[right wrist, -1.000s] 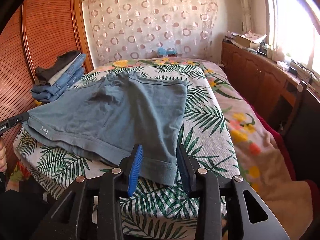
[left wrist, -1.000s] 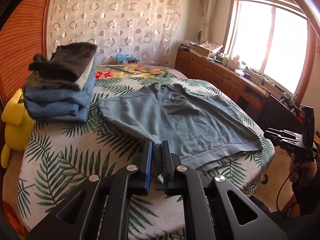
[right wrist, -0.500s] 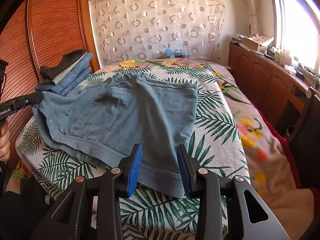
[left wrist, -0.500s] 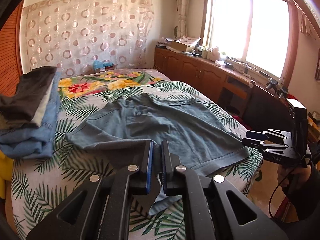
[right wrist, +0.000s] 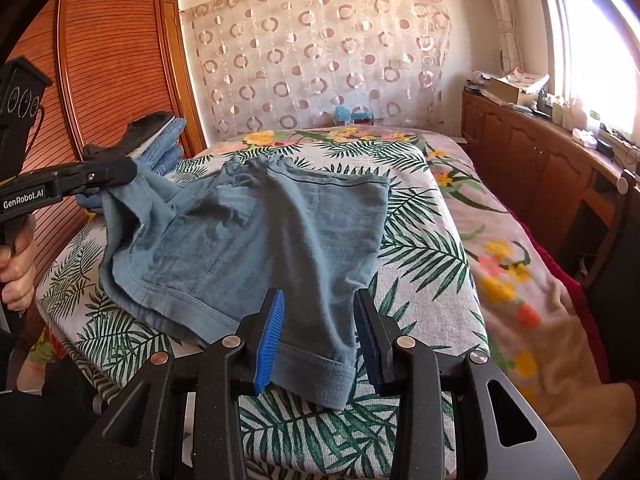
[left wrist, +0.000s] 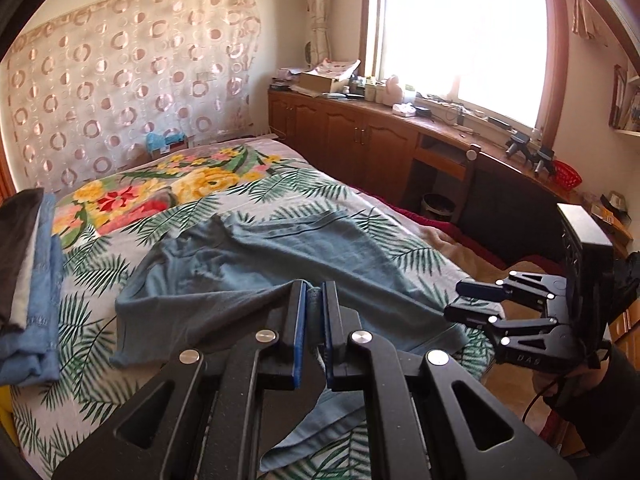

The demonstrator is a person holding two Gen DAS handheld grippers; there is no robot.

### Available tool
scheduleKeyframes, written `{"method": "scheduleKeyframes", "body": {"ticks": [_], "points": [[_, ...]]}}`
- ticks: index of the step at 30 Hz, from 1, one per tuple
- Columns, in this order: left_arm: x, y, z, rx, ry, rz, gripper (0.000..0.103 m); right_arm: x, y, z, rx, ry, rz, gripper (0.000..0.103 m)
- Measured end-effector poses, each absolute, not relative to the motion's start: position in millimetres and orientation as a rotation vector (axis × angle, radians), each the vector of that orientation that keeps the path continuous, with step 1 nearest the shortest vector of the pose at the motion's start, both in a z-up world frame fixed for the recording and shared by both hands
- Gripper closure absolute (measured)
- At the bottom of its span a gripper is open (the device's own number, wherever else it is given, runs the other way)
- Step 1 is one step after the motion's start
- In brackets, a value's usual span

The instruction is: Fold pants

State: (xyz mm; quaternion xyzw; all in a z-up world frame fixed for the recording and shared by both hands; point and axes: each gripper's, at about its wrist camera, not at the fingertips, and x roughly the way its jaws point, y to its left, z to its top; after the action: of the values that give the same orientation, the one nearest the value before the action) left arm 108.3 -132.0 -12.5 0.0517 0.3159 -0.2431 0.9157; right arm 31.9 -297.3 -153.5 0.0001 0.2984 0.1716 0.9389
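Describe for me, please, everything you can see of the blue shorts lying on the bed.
The blue shorts are a soft, faded grey-blue fabric with stitched hems and a seam line near the waist. They lie mostly flat but wrinkled on the palm-print bedspread, waist toward the far curtain. The left gripper is shut on one leg corner and holds it lifted off the bed, so that side drapes and bunches. The other leg's hem lies between the open fingers of the right gripper, not pinched.
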Motion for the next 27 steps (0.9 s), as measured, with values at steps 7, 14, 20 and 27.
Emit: {"method": "scheduleKeyframes", "body": {"ticks": [7, 14, 20, 27], "points": [[119.4, -150.0, -14.0, 0.084, 0.667, -0.531, 0.094, 32.1, -306.8, -154.3, 0.017, 0.603, 0.346, 0.065], [121.4, -147.3, -21.2, 0.074, 0.673, -0.498, 0.094, 30.5, -304.8, -153.8, 0.016, 0.598, 0.342, 0.065], [113.3, -130.9, -22.0, 0.089, 0.66, -0.449, 0.072, 34.2, -297.9, -154.9, 0.011, 0.601, 0.35, 0.065], [105.3, -102.9, -24.1, 0.053, 0.638, -0.42, 0.027, 38.9, -285.8, -153.0, -0.013, 0.594, 0.363, 0.065]]}}
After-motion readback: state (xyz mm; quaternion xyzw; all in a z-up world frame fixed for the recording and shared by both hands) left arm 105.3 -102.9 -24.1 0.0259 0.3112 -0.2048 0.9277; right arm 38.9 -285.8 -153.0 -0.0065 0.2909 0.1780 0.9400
